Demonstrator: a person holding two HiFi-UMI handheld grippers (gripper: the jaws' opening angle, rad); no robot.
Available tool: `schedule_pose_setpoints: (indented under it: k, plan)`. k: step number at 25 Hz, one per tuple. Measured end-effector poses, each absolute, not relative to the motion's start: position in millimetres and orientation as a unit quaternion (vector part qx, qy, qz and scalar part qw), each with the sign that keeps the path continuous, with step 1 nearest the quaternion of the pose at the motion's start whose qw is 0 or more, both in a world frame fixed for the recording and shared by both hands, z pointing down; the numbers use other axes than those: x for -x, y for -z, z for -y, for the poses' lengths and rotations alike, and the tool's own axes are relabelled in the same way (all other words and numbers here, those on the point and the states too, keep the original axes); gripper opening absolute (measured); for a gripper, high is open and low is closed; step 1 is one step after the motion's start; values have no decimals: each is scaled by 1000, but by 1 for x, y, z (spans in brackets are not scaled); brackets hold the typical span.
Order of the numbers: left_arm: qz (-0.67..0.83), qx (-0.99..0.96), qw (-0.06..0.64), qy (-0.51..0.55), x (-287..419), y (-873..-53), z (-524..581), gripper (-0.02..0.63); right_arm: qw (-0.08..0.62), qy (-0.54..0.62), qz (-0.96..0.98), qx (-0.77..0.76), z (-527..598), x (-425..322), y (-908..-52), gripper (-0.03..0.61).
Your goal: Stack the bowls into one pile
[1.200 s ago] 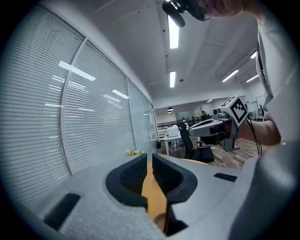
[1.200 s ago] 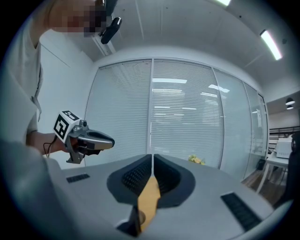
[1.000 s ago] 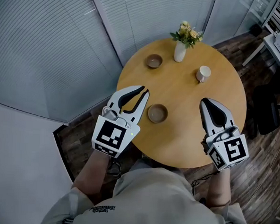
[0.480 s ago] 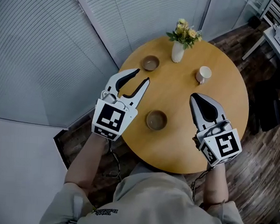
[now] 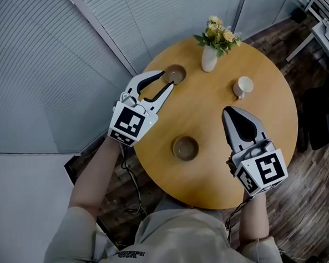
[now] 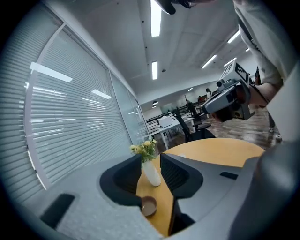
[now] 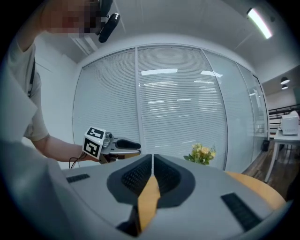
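Observation:
Two small brown bowls sit apart on the round wooden table [image 5: 264, 134]. The far bowl [image 5: 174, 74] is by the table's left edge, and the near bowl [image 5: 185, 148] is in front of me. My left gripper [image 5: 165, 81] is open, its fingertips just short of the far bowl with nothing between them. In the left gripper view that bowl [image 6: 148, 205] lies low between the spread jaws of the left gripper [image 6: 151, 159]. My right gripper [image 5: 227, 111] hovers over the table to the right of the near bowl, shut and empty. The right gripper view shows that gripper [image 7: 152, 157] with its jaws together.
A white vase of yellow flowers [image 5: 209, 57] stands at the table's far side, just right of the far bowl. A white cup [image 5: 244, 86] sits at the right. Slatted glass walls [image 5: 74, 67] run close along the left, and a dark office chair [image 5: 321, 121] stands at the right.
The left gripper has spread its jaws and moved away from the near bowl, up to the far bowl. The right gripper has shifted a little further over the table.

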State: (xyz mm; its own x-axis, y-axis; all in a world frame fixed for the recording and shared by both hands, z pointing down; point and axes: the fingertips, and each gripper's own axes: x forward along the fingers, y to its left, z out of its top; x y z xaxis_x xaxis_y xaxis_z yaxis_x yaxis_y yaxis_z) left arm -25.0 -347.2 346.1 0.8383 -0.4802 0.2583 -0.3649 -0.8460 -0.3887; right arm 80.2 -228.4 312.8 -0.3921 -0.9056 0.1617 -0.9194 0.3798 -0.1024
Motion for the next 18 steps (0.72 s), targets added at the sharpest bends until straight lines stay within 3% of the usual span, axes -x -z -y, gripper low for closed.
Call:
schedule_pose_setpoints:
  k: [18]
  plan:
    - [-169,936,144,272,10,-517,430,133,67,-134,826,-544,276,-83,-385,34]
